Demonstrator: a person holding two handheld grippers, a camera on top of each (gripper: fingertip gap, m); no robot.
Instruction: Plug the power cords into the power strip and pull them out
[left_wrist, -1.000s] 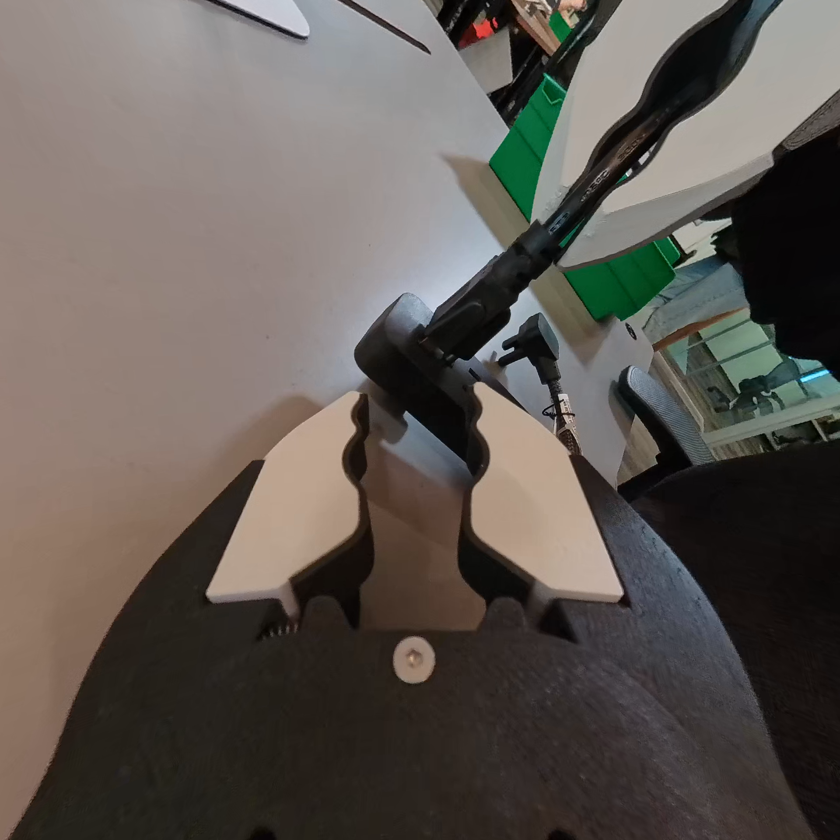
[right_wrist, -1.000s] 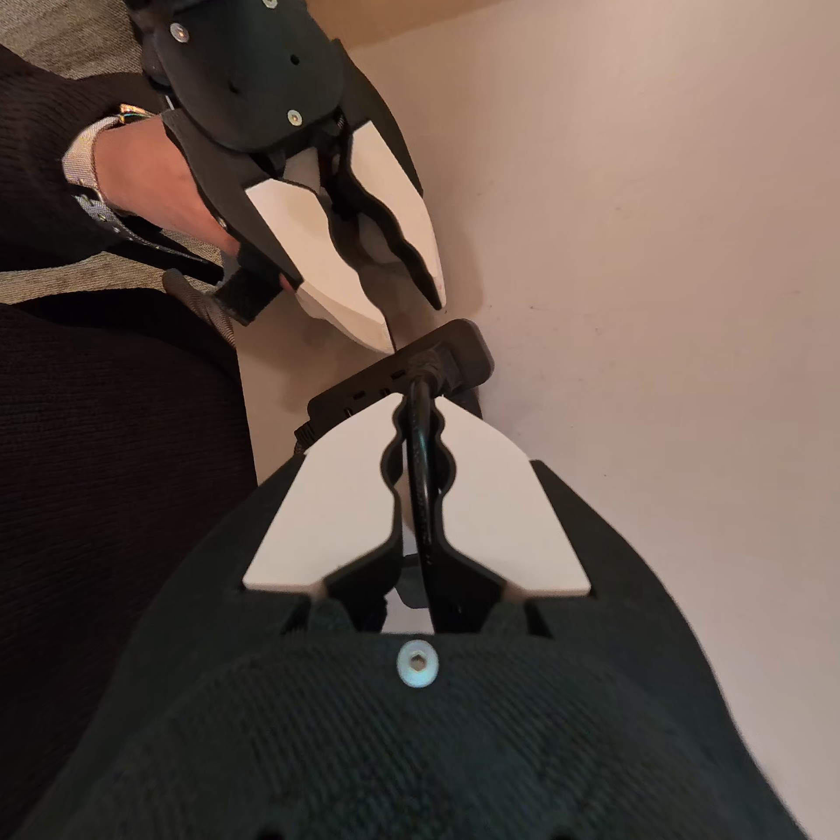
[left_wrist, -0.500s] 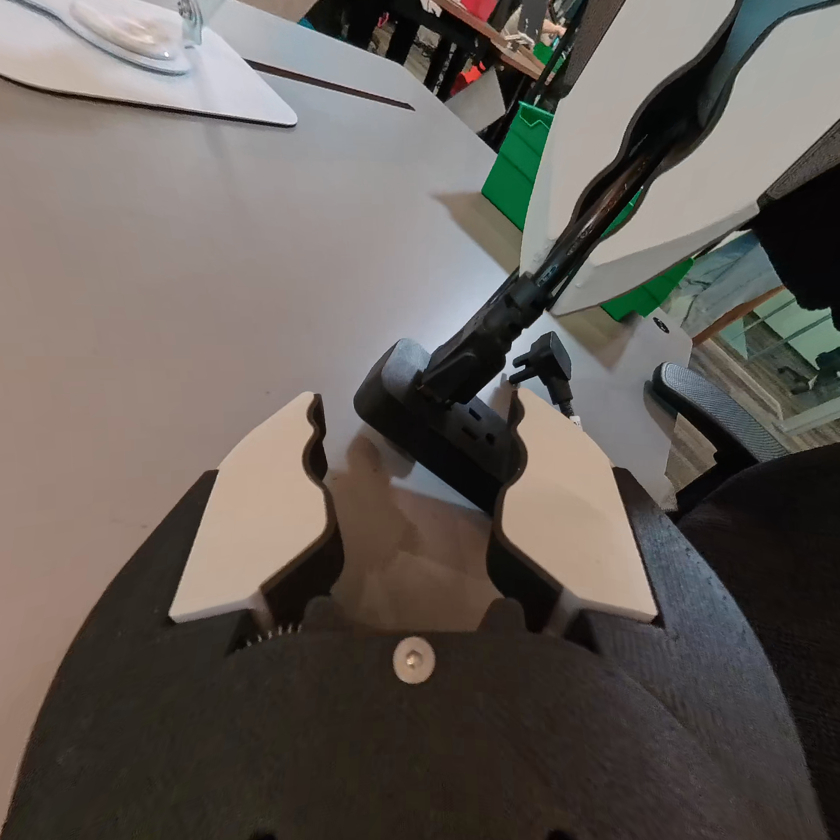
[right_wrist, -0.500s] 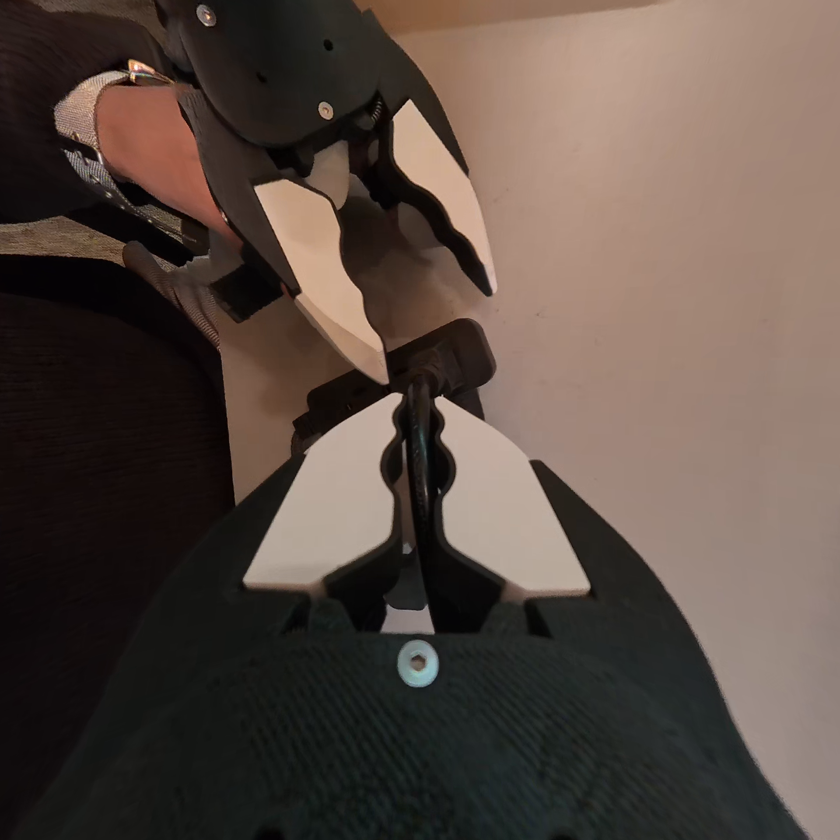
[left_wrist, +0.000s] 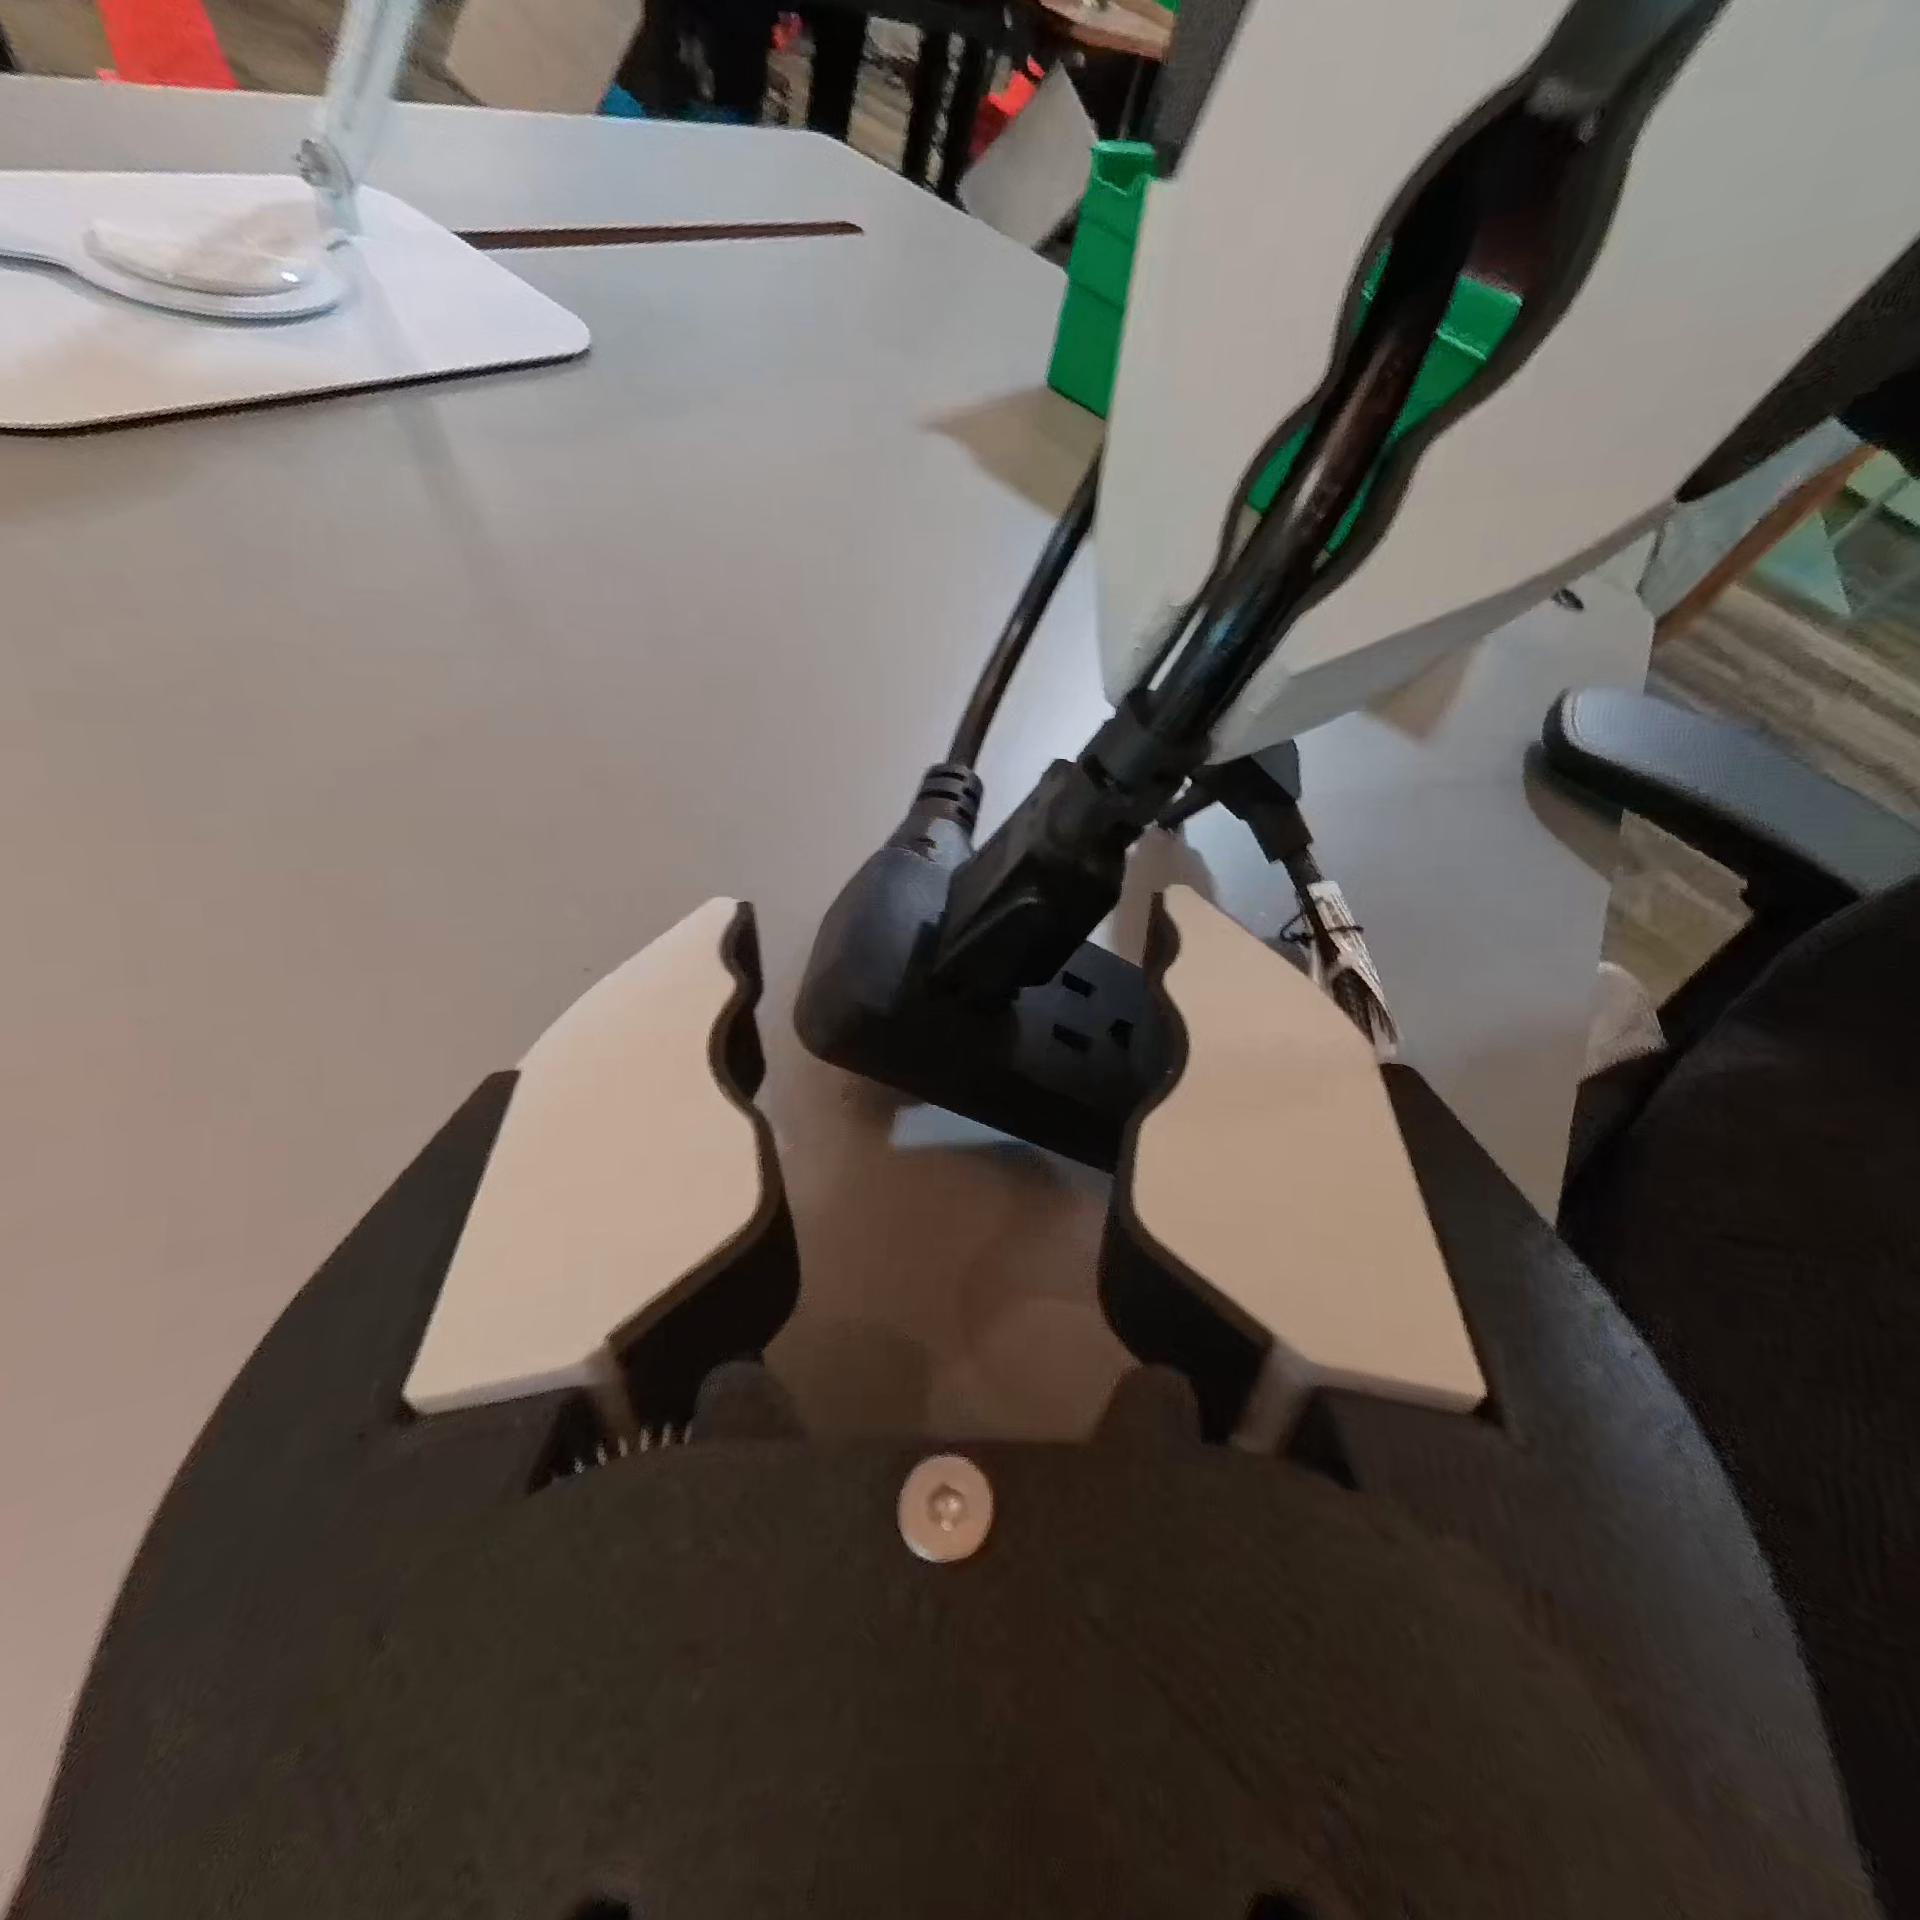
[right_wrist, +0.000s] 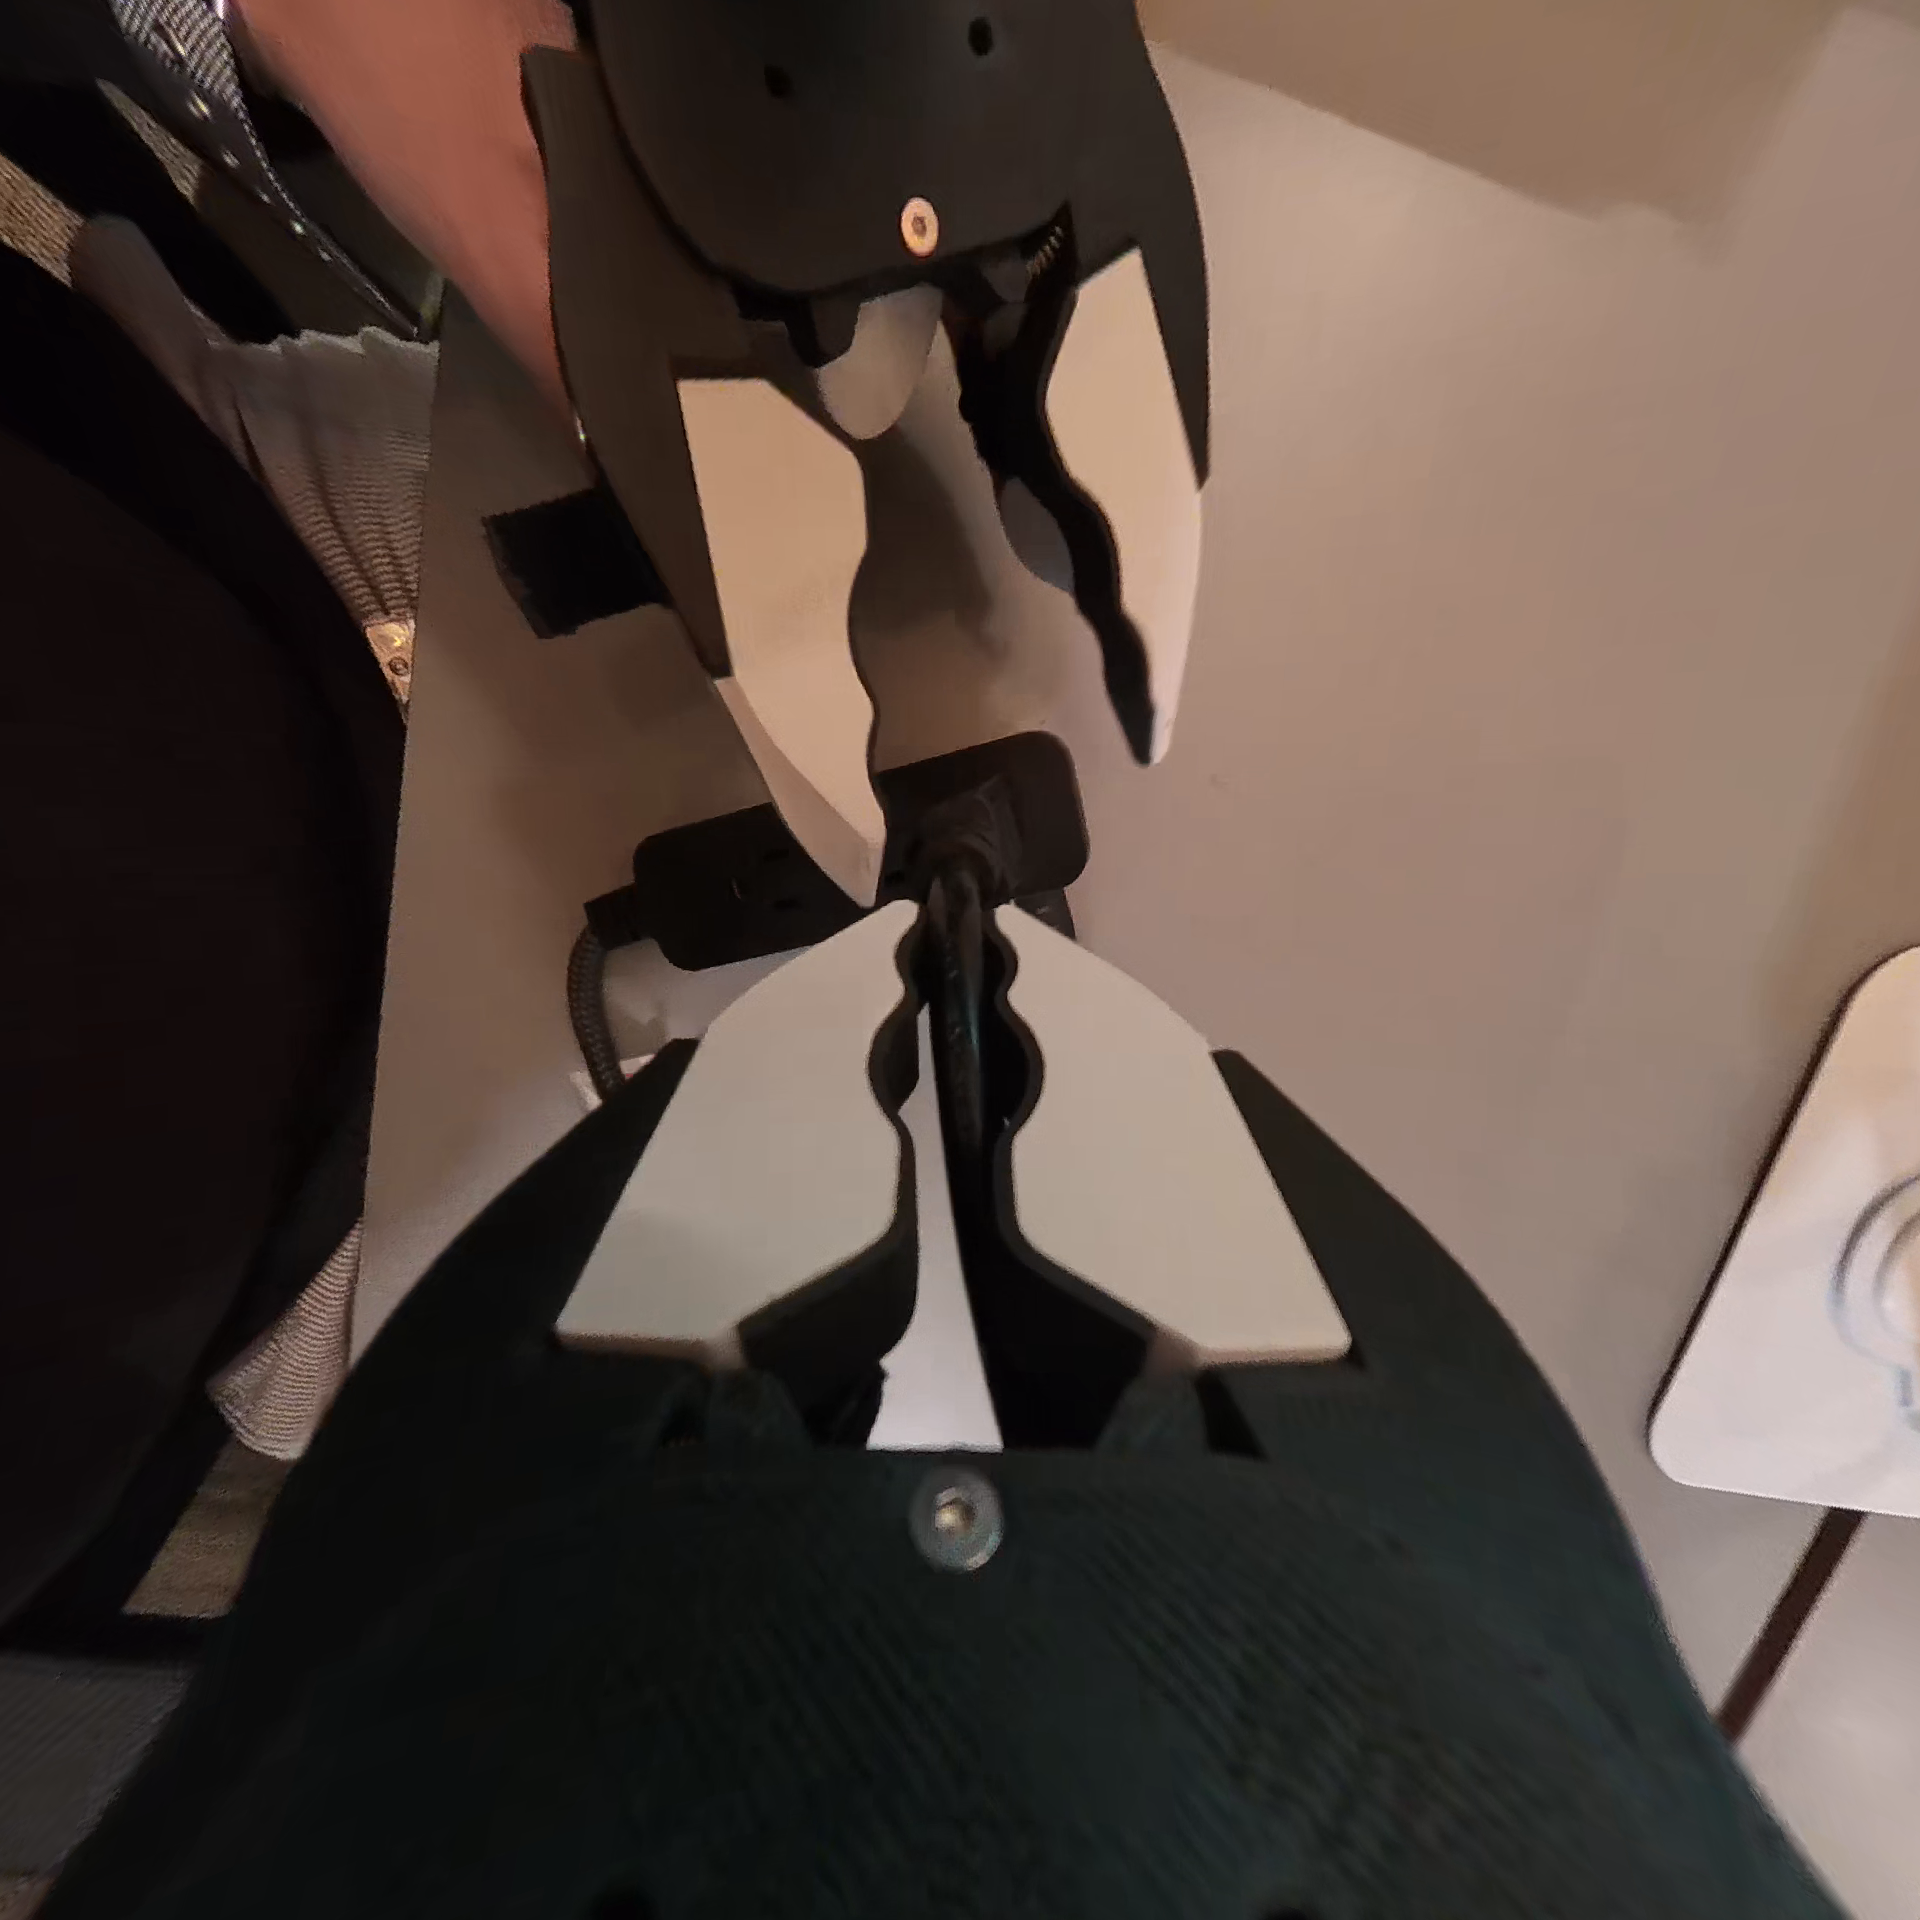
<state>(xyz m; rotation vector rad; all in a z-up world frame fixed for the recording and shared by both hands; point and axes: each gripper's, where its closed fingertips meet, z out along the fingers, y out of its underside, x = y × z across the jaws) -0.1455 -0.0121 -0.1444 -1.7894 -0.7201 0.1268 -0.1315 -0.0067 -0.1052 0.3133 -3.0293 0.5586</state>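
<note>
We're at a plain grey desk (left_wrist: 364, 675) in what looks like an office, with green bins (left_wrist: 1101, 270) and a chair (left_wrist: 1704, 800) off past the far edge.

The power strip (left_wrist: 1039, 1049) is the landmark here: a short black bar lying flat on the desk, close to the edge nearest the person. A black plug (left_wrist: 1029, 894) sits in the strip at its far end, leaning over a bit, so we can't tell if it's fully seated. The strip's own cord (left_wrist: 997, 644) curves away from that same end. A second loose plug (left_wrist: 1262, 790) lies on the desk just behind the strip, with a tagged cable.

The right gripper (right_wrist: 951, 940) is clamped on the power cord (right_wrist: 961, 1049) right above the plug, fingers pinched tight around the cable. The left gripper (left_wrist: 951, 925) has its fingers spread wide and holds nothing; it hangs just in front of the strip, one finger (left_wrist: 1247, 1091) overlapping the near end.

Handling-wise, we'd guess the strip is light and slick plastic, so it'll likely lift or skate with the plug unless something pins it down. The cord is rubbery and bendy, so pulling on the cable alone bends it and strains the joint; the stiff moulded plug body is the better spot to grab. For the strip, the free near end, clear of the sockets (left_wrist: 1081, 1003), looks like the place to press or pinch.

A white pad (left_wrist: 312, 343) with a clear stand sits well away from the strip on the far left.
</note>
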